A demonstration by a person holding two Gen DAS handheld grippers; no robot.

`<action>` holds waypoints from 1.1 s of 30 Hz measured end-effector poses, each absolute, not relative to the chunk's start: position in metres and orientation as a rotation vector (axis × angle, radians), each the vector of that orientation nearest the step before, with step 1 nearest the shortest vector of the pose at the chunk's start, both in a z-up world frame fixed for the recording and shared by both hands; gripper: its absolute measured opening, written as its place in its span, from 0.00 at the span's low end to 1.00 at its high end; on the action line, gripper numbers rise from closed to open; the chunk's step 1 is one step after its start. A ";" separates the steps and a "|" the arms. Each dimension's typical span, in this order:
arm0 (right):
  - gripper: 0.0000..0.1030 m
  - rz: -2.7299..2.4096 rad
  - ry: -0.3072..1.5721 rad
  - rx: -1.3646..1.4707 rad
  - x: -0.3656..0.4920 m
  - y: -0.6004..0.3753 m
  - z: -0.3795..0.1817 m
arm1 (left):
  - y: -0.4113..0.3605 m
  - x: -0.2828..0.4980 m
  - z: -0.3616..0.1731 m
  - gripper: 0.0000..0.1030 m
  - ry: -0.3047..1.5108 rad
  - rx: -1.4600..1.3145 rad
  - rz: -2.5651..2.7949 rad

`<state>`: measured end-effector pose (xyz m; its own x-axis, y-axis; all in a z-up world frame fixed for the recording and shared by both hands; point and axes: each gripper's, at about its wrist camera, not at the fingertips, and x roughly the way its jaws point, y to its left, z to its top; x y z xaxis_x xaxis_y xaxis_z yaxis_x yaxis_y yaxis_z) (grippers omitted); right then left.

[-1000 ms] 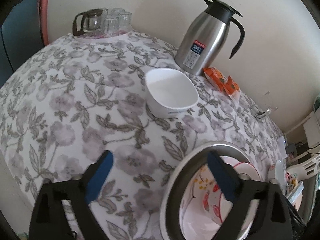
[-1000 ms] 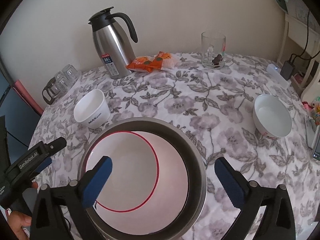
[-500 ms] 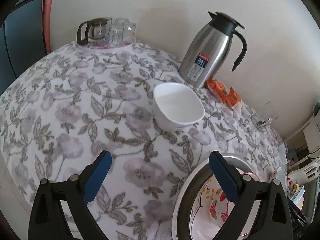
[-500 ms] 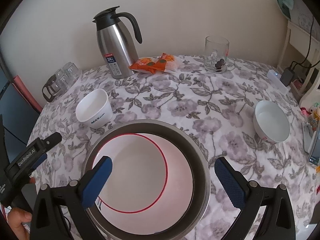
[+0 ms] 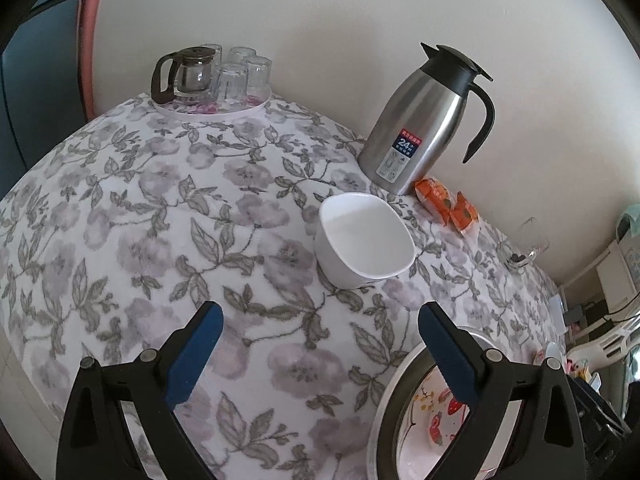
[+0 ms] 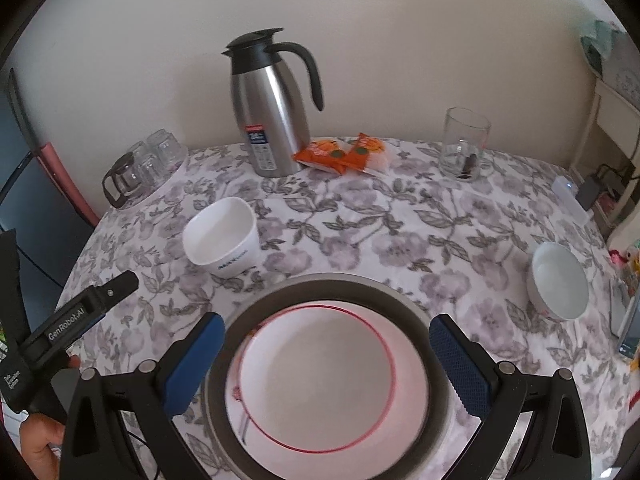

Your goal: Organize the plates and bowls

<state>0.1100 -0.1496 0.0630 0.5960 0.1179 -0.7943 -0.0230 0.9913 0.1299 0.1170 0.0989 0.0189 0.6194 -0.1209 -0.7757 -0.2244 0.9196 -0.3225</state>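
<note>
A steel basin (image 6: 328, 284) sits near the table's front edge, and a white plate with a red rim (image 6: 316, 368) lies inside it. My right gripper (image 6: 326, 356) hovers open over the basin with nothing between its fingers. In the left wrist view the basin (image 5: 384, 400) shows at lower right, with painted crockery inside. A squarish white bowl (image 5: 362, 238) (image 6: 222, 236) stands behind it to the left. My left gripper (image 5: 320, 354) is open above bare cloth, short of that bowl. A round white bowl (image 6: 558, 280) rests at the far right.
A steel thermos jug (image 6: 270, 104), orange snack packets (image 6: 340, 154) and a glass mug (image 6: 464, 144) line the wall side. A tray with a glass teapot and tumblers (image 5: 208, 76) occupies the back left corner. A hand (image 6: 36, 440) holds the left gripper's body (image 6: 68, 324).
My left gripper has drawn back and to the left, off the basin and toward the squarish bowl. My right gripper has pulled back and tilted up a little over the basin.
</note>
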 end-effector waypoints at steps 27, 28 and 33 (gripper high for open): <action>0.70 0.177 1.011 0.182 0.186 -0.060 0.026 | 0.160 0.173 -0.023 0.95 1.022 -0.461 -0.016; 0.68 0.176 1.009 0.180 0.189 -0.059 0.025 | 0.160 0.176 -0.023 0.94 1.021 -0.461 -0.024; 0.53 0.165 1.016 0.209 0.205 -0.057 0.014 | 0.161 0.192 -0.023 0.92 1.004 -0.469 -0.064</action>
<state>0.2052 -0.0565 0.0140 0.5175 0.2332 -0.8233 -0.0396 0.9676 0.2492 0.1919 0.1607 -0.0227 0.5435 -0.2639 -0.7968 -0.1611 0.8989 -0.4075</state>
